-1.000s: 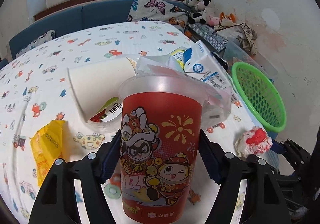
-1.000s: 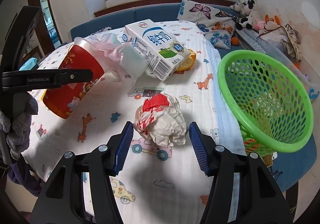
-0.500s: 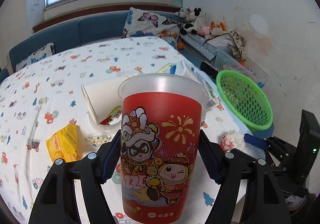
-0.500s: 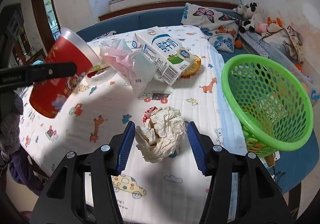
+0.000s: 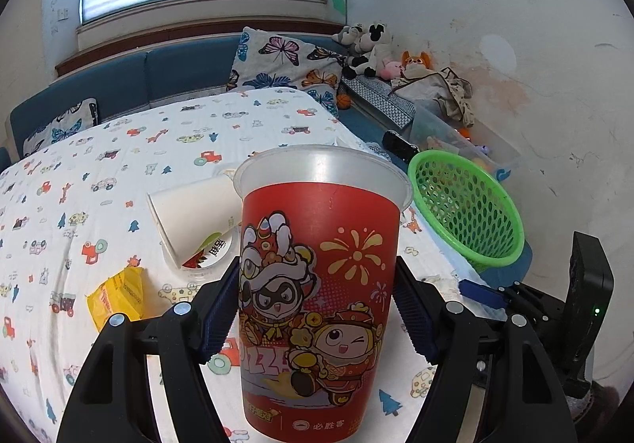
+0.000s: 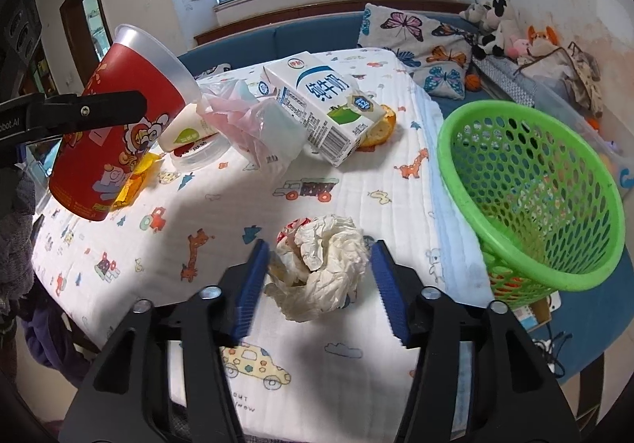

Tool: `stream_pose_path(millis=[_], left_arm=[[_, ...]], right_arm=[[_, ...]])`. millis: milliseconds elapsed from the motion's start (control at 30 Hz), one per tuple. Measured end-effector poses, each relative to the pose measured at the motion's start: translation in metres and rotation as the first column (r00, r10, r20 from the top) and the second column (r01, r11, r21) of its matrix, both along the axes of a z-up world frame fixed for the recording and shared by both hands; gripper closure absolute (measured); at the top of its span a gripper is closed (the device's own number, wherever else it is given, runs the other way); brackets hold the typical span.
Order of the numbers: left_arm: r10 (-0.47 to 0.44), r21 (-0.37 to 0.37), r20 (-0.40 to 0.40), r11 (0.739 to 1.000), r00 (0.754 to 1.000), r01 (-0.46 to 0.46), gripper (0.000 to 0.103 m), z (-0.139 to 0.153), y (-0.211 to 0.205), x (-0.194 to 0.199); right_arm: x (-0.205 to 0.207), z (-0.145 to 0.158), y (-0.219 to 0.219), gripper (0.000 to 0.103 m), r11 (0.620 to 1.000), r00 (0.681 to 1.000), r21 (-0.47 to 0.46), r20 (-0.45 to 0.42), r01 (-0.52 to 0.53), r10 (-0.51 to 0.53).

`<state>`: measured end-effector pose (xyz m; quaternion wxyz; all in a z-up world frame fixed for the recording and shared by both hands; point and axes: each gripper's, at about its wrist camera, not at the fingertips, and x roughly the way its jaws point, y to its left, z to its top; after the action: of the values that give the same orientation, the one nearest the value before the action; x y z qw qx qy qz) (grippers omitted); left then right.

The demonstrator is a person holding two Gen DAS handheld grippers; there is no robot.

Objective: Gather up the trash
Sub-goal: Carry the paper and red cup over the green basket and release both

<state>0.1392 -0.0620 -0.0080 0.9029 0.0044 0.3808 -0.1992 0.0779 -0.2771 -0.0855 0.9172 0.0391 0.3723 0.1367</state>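
Observation:
My left gripper (image 5: 317, 308) is shut on a red cartoon-printed plastic cup (image 5: 317, 296) and holds it upright, well above the table; the cup also shows at the left of the right wrist view (image 6: 115, 118). My right gripper (image 6: 317, 280) is open, its blue pads either side of a crumpled white paper ball (image 6: 317, 268) with red print, lying on the table. I cannot tell whether the pads touch it. A green mesh basket (image 6: 535, 197) stands off the table's right edge; it also shows in the left wrist view (image 5: 463, 205).
On the patterned tablecloth (image 6: 309, 344) lie a milk carton (image 6: 321, 106), a clear and pink plastic bag (image 6: 253, 126), a bread piece (image 6: 380, 126), a tipped white paper cup (image 5: 194, 221) on a clear lid, and a yellow wrapper (image 5: 119, 296). A blue sofa with cushions and plush toys stands behind.
My left gripper has lifted the red cup higher above the table. My right gripper has moved forward around the paper ball, its jaws still apart.

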Motion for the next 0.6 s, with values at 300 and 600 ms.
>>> stream_pose_path(millis=[300, 600], left_arm=[[0.002, 0.0, -0.011, 1.0, 1.0, -0.002, 0.033, -0.003, -0.001, 0.003], [-0.032, 0.006, 0.015, 0.999, 0.999, 0.032, 0.033, 0.005, -0.016, 0.004]], right_arm=[[0.005, -0.012, 0.008, 0.039, 1.0, 0.999, -0.029, -0.034, -0.002, 0.001], [0.002, -0.005, -0.004, 0.047, 1.0, 1.0, -0.009, -0.023, 0.018, -0.018]])
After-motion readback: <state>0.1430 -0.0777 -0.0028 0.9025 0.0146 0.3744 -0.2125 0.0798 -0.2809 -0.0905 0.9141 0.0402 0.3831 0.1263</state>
